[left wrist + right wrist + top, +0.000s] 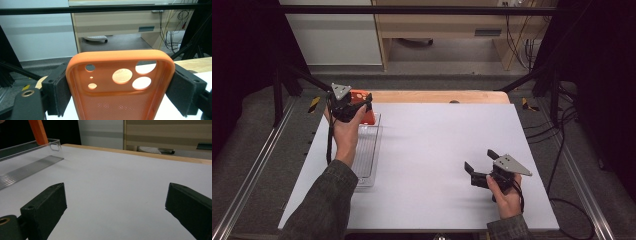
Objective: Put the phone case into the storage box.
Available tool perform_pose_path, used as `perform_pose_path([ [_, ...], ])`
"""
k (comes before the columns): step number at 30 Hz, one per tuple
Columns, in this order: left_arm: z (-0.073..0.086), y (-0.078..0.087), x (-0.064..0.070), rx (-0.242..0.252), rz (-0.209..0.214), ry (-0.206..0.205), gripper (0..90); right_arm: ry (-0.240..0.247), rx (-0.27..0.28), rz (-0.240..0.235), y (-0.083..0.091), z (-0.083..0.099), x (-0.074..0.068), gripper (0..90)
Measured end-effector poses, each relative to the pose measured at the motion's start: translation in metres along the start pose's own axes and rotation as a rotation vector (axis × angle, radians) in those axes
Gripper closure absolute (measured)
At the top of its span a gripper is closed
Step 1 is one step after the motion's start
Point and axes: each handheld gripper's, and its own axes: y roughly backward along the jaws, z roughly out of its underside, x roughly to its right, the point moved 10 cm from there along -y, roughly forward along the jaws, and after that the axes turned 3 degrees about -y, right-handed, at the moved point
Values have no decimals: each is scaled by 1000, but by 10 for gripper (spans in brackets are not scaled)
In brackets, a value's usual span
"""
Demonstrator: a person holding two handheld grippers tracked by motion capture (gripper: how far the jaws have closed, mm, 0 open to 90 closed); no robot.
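White table (432,150) before a wooden cabinet (452,22), grey floor (267,145) around.

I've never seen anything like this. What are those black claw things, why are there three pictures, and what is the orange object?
A person sits at a white table with a hand-held two-jaw gripper in each hand. One picture looks down from above; the other two come from cameras riding on the grippers. The left gripper is clamped on the sides of an orange phone case, held above the far end of a clear plastic tray. The right gripper rests low over the table, jaws wide apart, holding nothing.
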Motion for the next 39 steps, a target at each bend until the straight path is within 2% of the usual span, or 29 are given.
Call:
perform_pose_path([
  [11,6,-8,-1,-13,-7,9,162,-5,-3,-2,0,1,0,33],
  [39,17,-19,1,-43,-11,-2,162,-17,-3,-3,0,1,1,34],
])
